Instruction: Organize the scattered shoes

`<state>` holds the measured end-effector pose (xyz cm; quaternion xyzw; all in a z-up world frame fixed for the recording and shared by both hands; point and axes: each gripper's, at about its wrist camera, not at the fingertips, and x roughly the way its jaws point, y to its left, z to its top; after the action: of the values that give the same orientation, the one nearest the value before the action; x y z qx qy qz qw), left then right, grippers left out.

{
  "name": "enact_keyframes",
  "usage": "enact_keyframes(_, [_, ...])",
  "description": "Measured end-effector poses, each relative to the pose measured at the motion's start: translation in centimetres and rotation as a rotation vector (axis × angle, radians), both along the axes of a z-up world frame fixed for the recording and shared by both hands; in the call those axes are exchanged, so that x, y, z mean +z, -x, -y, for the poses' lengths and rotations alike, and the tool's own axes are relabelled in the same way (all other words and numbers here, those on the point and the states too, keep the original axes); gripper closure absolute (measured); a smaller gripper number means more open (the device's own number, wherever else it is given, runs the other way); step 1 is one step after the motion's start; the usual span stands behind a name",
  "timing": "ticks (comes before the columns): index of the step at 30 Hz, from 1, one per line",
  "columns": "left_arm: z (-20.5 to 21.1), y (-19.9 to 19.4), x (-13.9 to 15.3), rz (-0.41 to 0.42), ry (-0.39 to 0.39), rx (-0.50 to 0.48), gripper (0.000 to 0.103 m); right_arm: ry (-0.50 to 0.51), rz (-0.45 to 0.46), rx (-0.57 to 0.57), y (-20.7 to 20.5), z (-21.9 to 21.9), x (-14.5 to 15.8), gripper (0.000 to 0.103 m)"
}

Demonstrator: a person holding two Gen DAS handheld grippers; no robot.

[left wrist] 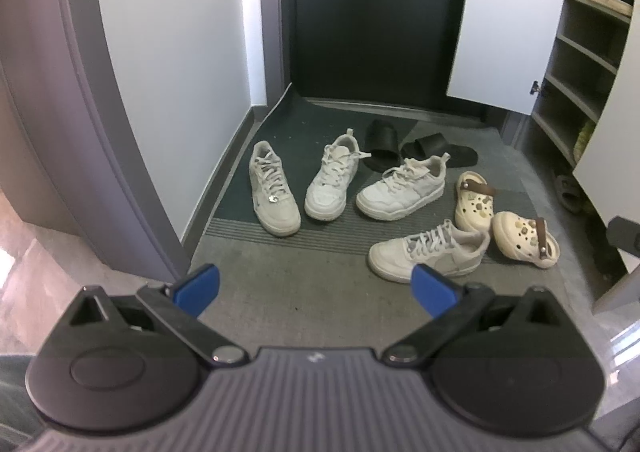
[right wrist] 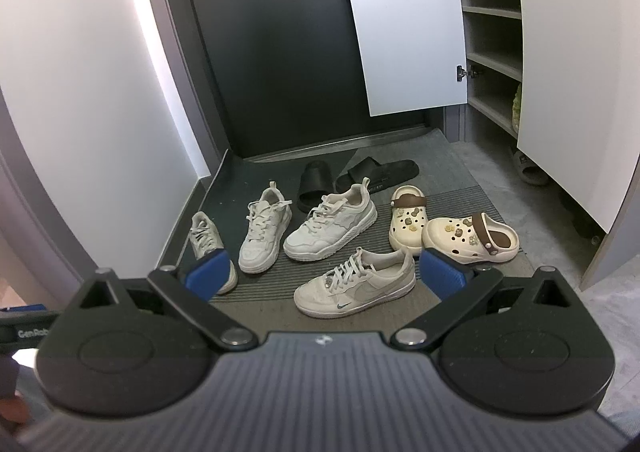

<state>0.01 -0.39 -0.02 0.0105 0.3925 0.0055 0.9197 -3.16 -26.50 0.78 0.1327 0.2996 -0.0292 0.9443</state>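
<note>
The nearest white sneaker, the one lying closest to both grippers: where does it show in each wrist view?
Left wrist: nearest white sneaker lies right of centre, toe pointing left, partly behind the gripper's right blue fingertip.
Right wrist: the same sneaker lies at centre, between the blue fingertips, a small green logo on its side.
Shared landmark: the cream clog on its side, just right of the sneaker's heel.

Both fisheye views are dim and cool-toned, with soft, even light and only faint shadows under the shoes on the floor. The white wall (left wrist: 168, 64) at the left glares brightest, and straight edges such as the cabinet door (right wrist: 404, 24) bow outward near the frame borders. Corners fade to black, and close parts look slightly soft.
</note>
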Motion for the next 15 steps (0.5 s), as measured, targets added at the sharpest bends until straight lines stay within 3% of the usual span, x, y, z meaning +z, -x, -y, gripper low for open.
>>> enact_keyframes(15, [-0.08,0.26,0.38,-0.004,0.016,-0.016,0.0,-0.002,0.014,-0.004,0.25,0.16,-0.16,0.0])
